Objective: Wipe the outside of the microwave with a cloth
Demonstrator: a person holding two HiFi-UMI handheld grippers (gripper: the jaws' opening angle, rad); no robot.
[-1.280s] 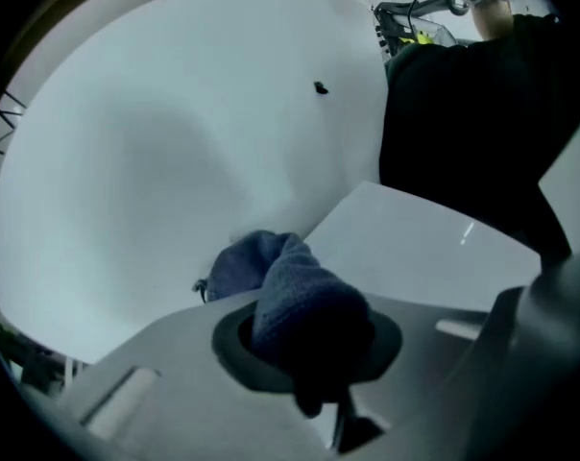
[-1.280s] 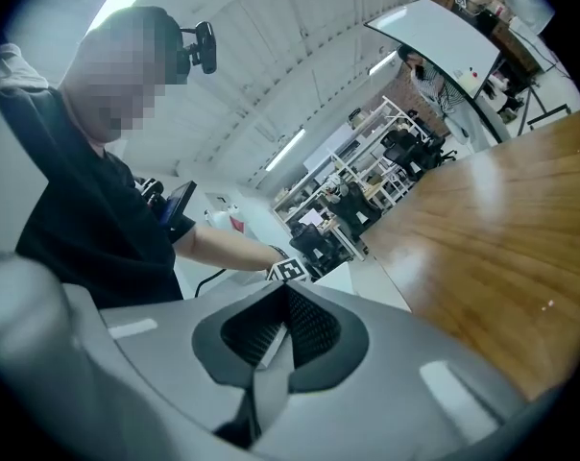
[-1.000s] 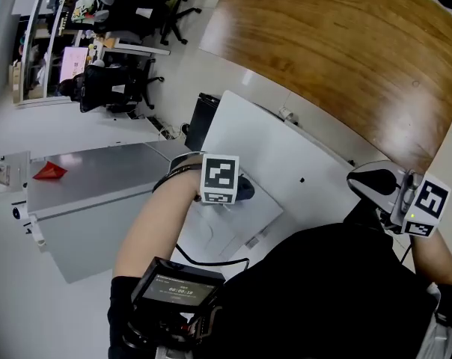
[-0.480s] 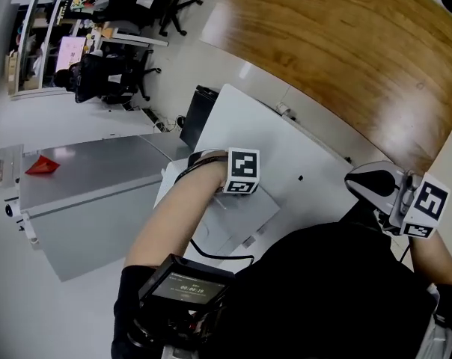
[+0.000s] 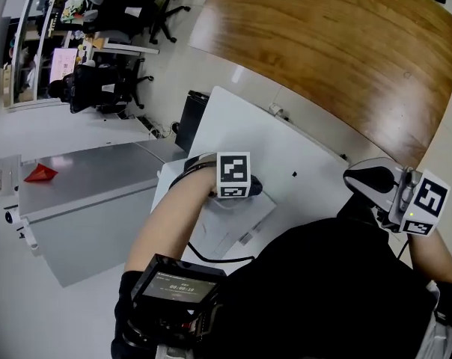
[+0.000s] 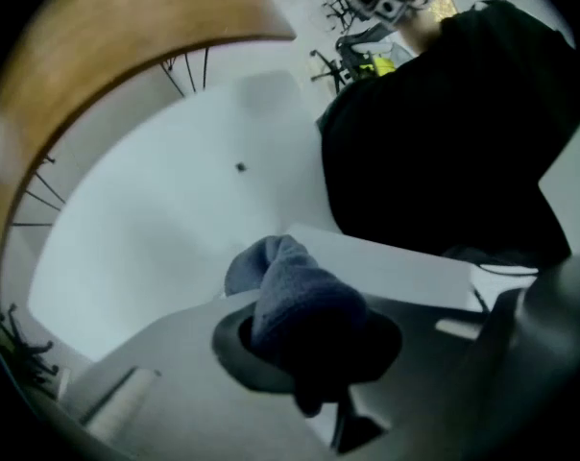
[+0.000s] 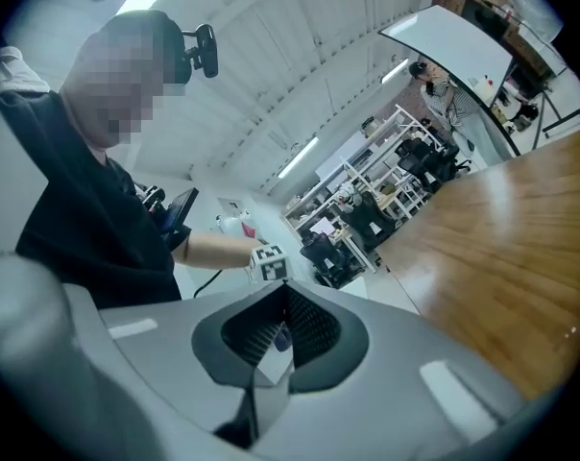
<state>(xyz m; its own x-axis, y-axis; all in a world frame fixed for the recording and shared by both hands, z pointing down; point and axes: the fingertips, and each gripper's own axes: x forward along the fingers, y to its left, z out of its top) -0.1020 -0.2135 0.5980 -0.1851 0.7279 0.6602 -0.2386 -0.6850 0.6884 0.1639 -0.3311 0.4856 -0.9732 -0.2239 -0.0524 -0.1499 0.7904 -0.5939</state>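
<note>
From above, the white microwave (image 5: 286,152) shows its flat top; the same top fills the left gripper view as a white surface (image 6: 165,229). My left gripper (image 5: 248,188) rests at the top's near-left edge, shut on a bunched dark blue cloth (image 6: 295,301). In the head view the cloth (image 5: 254,187) only peeks out beside the marker cube. My right gripper (image 5: 363,179) hangs off the microwave's right side, touching nothing. Its jaws (image 7: 278,336) are together with nothing between them.
A large wooden table (image 5: 338,51) lies beyond the microwave. At the left are a grey desk (image 5: 91,193) with a red paper shape (image 5: 43,173), office chairs (image 5: 99,88) and a dark box (image 5: 187,120) on the floor. A screen device (image 5: 173,286) sits on the person's front.
My left gripper with the cloth slid right along the microwave's near edge, then back a little. The right gripper has hardly moved.
</note>
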